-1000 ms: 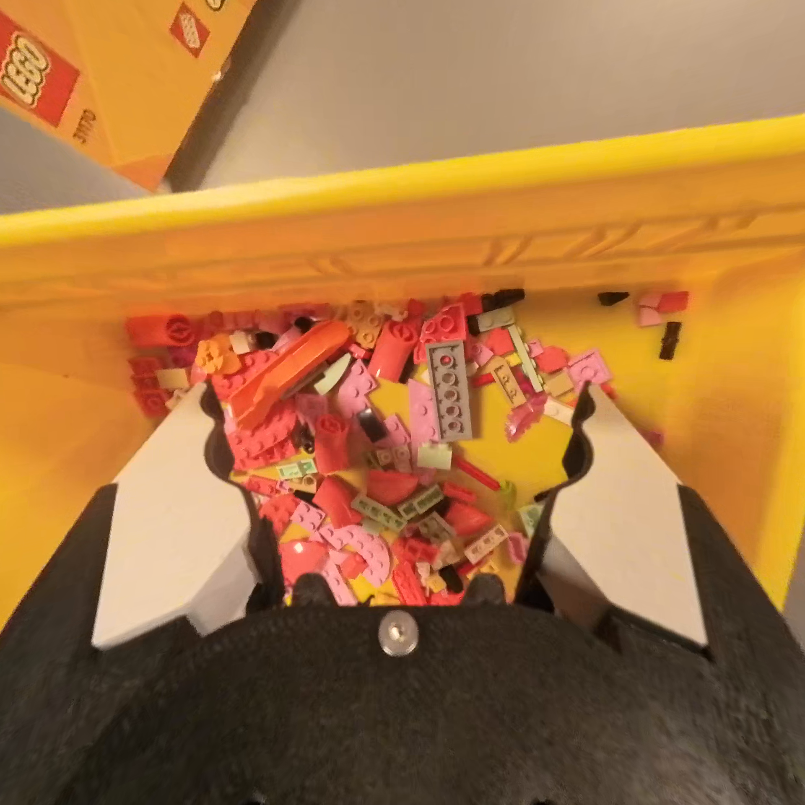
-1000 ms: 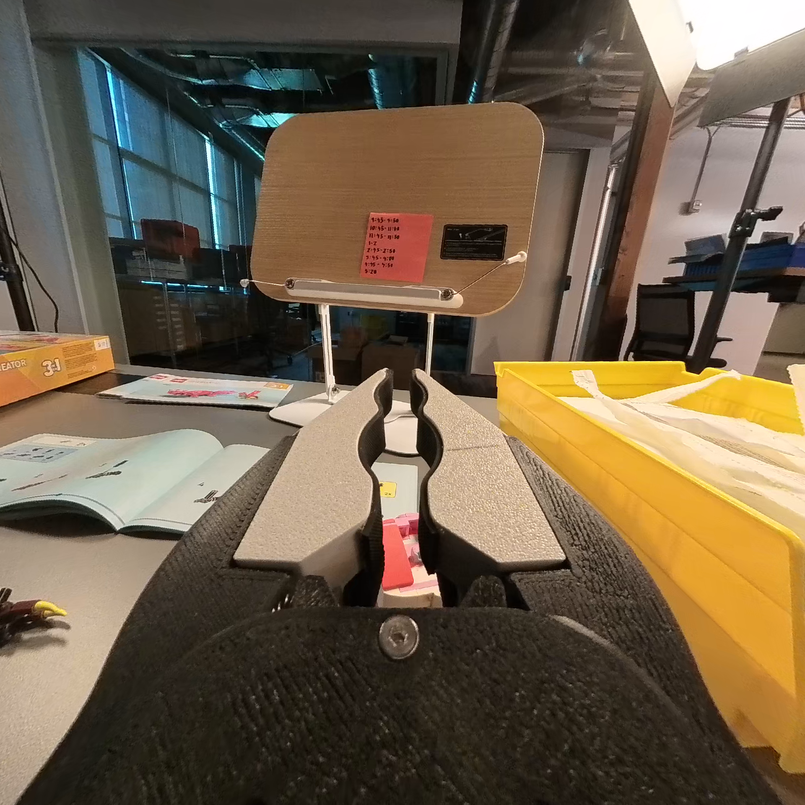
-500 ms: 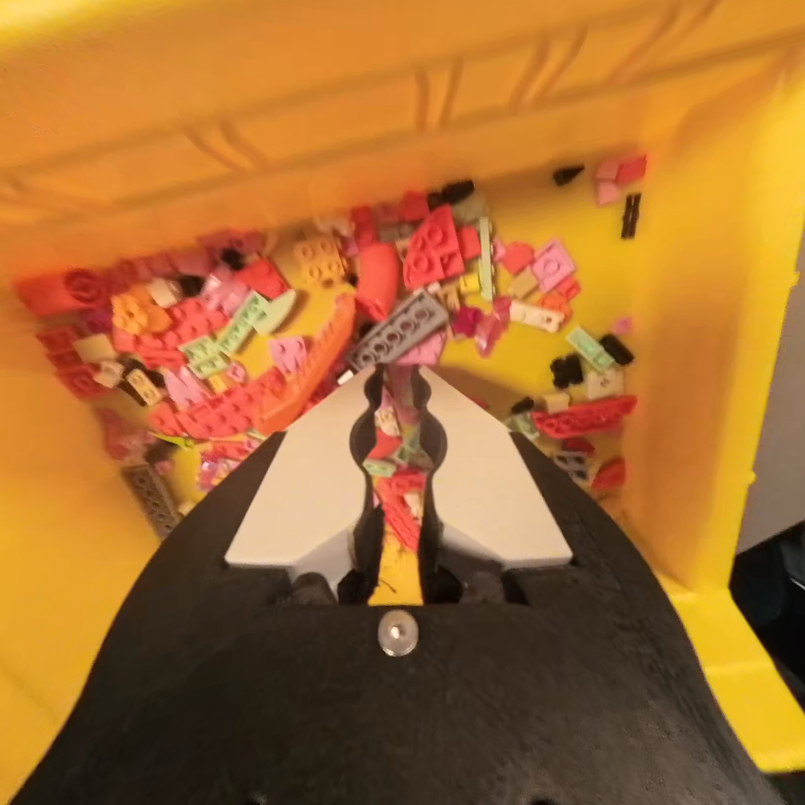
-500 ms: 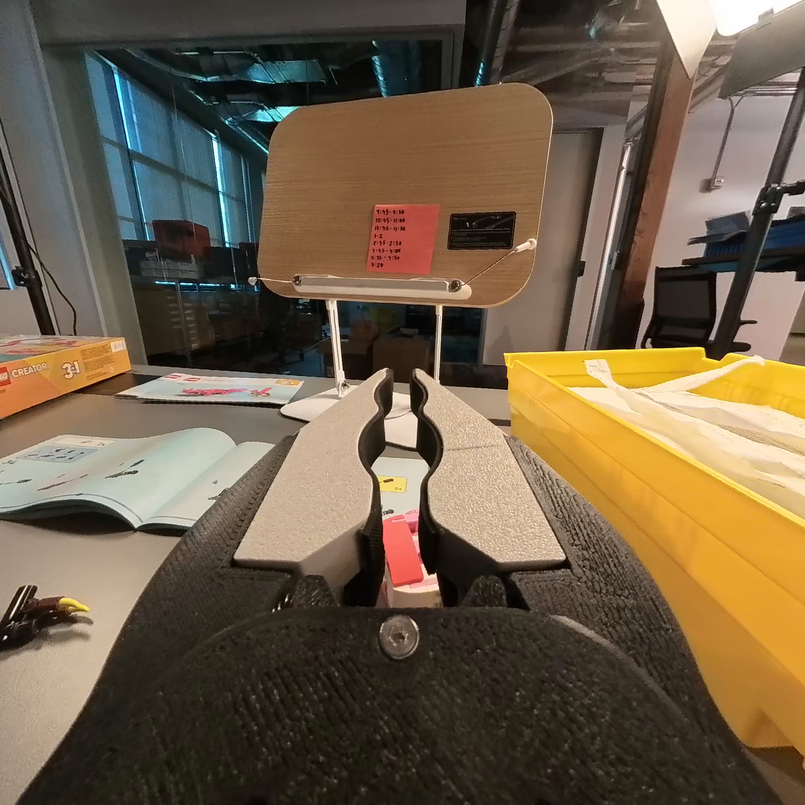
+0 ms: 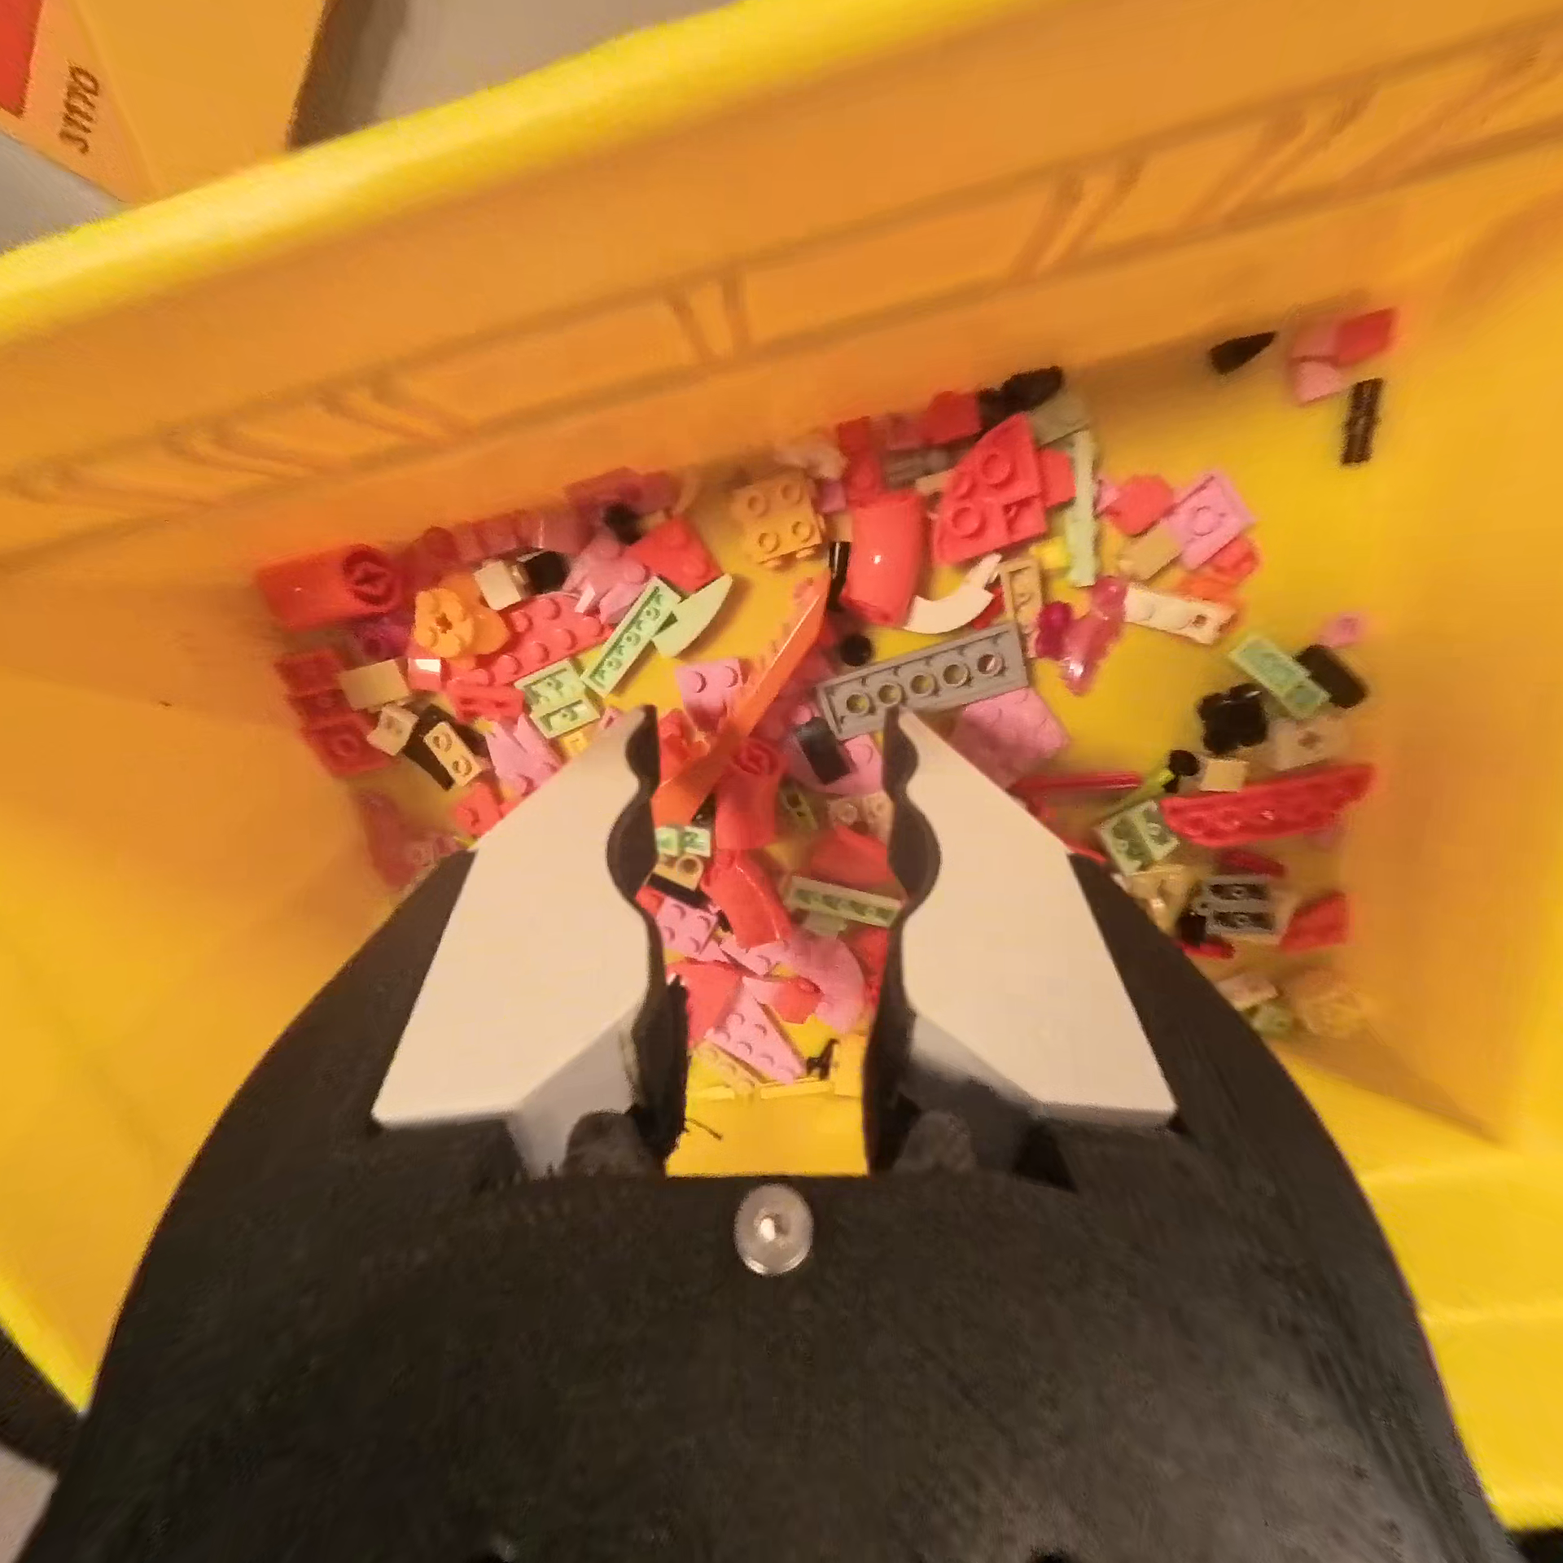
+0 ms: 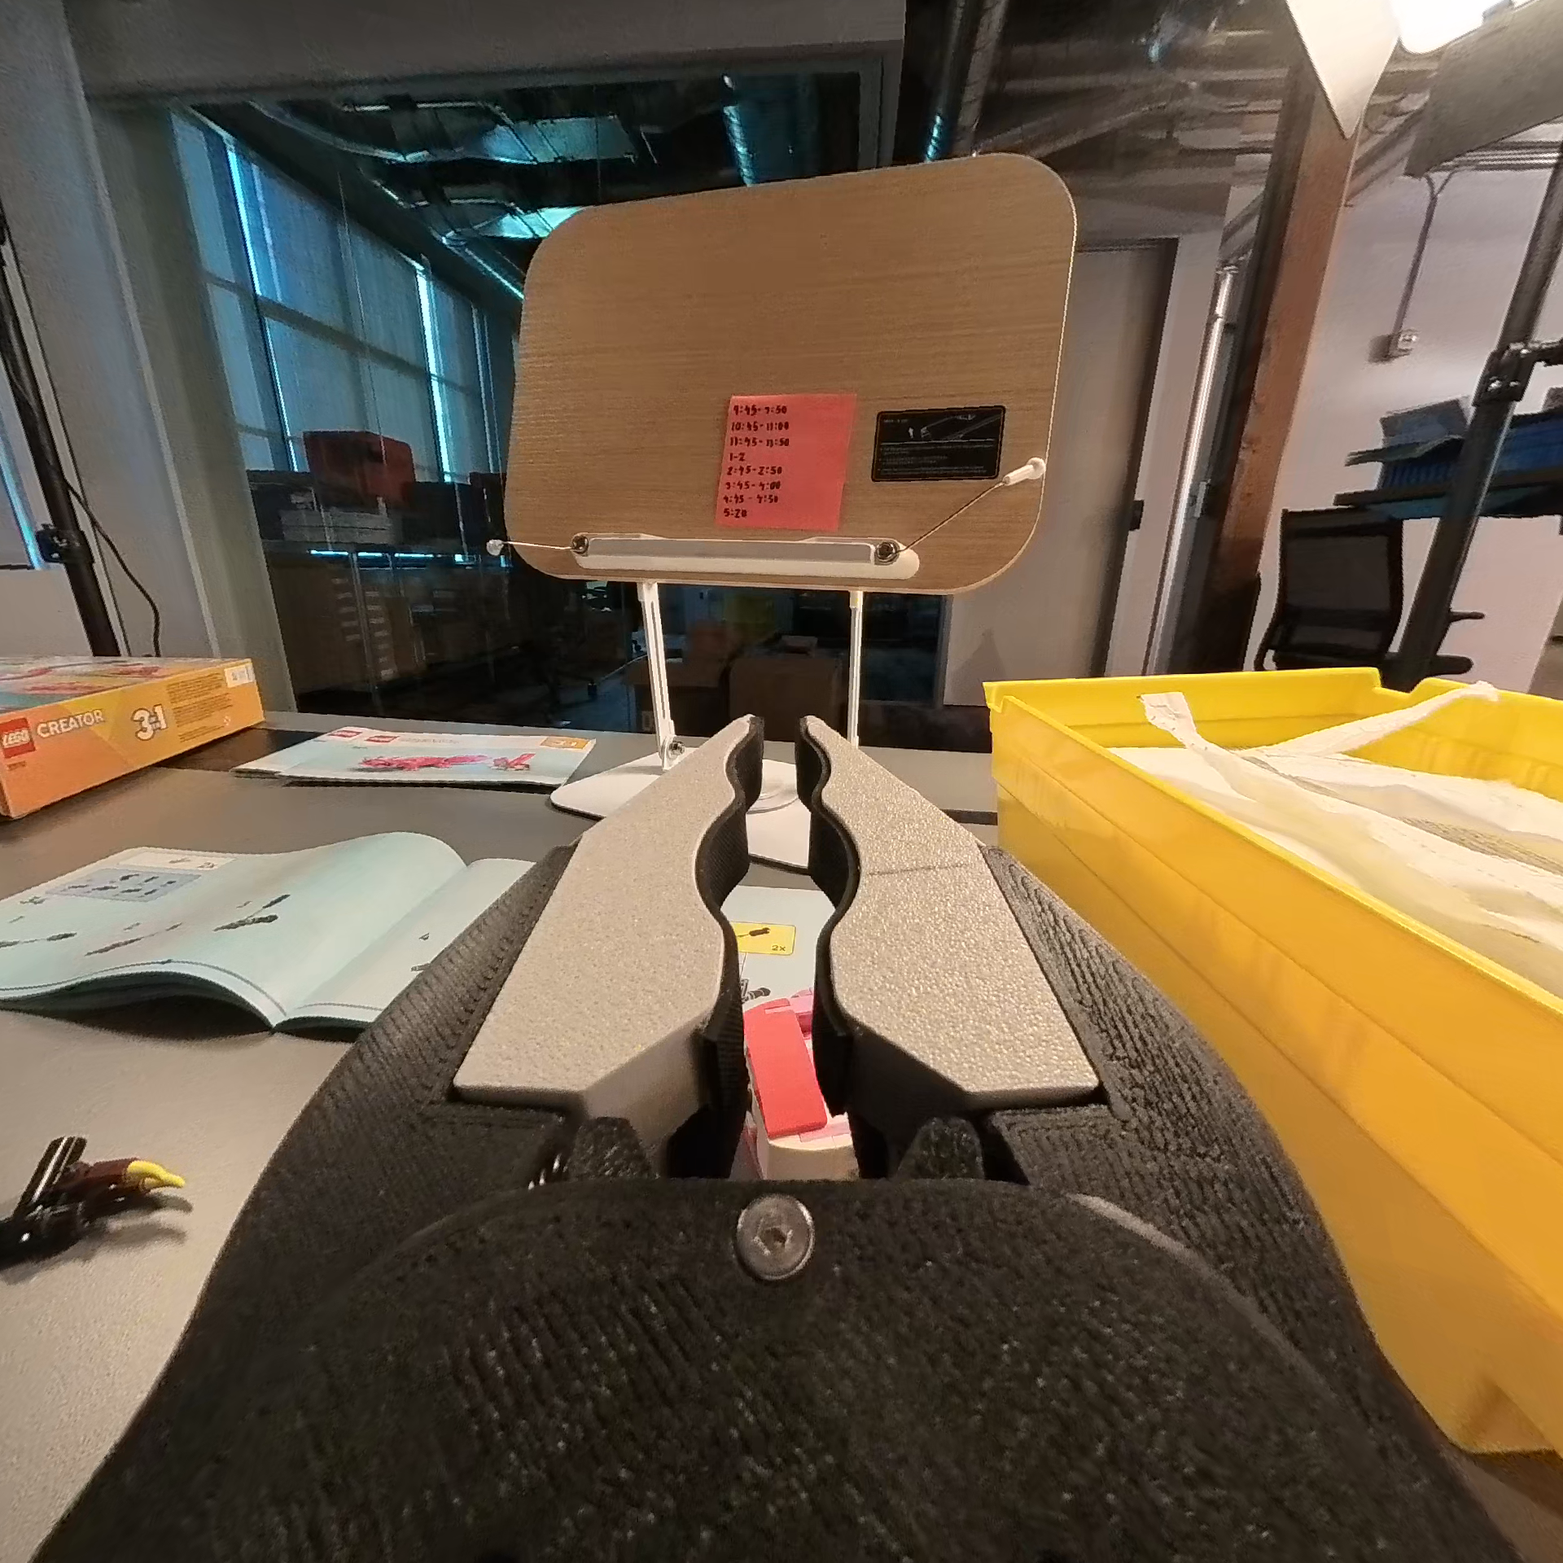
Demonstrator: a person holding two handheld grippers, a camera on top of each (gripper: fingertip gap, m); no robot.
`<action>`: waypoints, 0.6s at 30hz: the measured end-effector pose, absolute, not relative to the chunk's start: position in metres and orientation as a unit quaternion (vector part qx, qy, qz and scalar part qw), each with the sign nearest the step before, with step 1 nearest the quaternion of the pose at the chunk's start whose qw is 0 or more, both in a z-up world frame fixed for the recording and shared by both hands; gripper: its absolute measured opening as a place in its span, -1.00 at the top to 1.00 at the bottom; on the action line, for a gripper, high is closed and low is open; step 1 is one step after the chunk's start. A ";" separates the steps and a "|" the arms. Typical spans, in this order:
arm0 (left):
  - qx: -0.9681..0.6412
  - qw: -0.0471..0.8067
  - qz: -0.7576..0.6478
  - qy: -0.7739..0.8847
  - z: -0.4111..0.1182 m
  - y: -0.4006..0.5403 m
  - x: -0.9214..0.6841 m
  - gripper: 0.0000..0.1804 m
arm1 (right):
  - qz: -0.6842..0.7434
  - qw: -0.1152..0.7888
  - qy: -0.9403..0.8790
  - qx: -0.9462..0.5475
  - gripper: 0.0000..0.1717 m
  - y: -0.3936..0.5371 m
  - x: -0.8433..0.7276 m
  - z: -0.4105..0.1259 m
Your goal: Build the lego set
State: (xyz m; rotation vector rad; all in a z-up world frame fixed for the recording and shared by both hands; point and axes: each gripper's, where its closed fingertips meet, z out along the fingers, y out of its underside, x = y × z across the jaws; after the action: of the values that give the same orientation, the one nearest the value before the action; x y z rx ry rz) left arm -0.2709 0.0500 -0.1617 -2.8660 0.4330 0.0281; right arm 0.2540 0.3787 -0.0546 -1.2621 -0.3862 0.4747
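Plainly, the bin [image 5: 592, 254] walls me in. My left tongs [image 5: 770, 736] hang over its bricks [image 5: 981, 499] with the jaws apart, gripping nothing. A tall wall stands at 12 o'clock, side walls at 9 and 3, and the only way out is upward. A careless sweep could knock a wall or scatter the pile.

On the desk [image 6: 169, 1142], my right tongs [image 6: 780, 736] have a second bin [image 6: 1269, 973] close at 3 o'clock, a stand [image 6: 786, 338] at 12 and a booklet [image 6: 254, 913] at 9. The free room lies toward 10 o'clock.

An orange strip [image 5: 761, 685] and a grey plate [image 5: 926, 677] lie by my left tips. Closing there could catch several bricks at once.

My right tongs are nearly together, clamped on a pink build [image 6: 782, 1074] deep near their base. Held so far back, it might twist or drop if jolted.
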 end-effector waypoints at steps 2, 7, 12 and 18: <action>-0.981 0.107 0.013 0.161 -0.167 0.046 -0.270 0.58 | 0.219 0.764 -0.177 -0.581 0.93 0.379 0.254 -0.055; -0.981 0.096 0.010 0.169 -0.166 0.029 -0.265 0.94 | 0.221 0.763 -0.178 -0.581 0.93 0.379 0.254 -0.055; -0.972 0.037 -0.122 0.200 -0.162 -0.013 -0.224 0.91 | 0.224 0.761 -0.179 -0.582 0.94 0.378 0.253 -0.055; -0.984 0.100 -0.056 0.137 -0.141 0.013 -0.259 0.46 | 0.227 0.761 -0.176 -0.582 0.94 0.379 0.254 -0.055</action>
State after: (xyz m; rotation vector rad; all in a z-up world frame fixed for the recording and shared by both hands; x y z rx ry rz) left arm -0.2590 0.0125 -0.1406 -2.9092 0.4056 -0.1660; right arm 0.2535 0.3787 -0.0549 -1.2672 -0.3833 0.4931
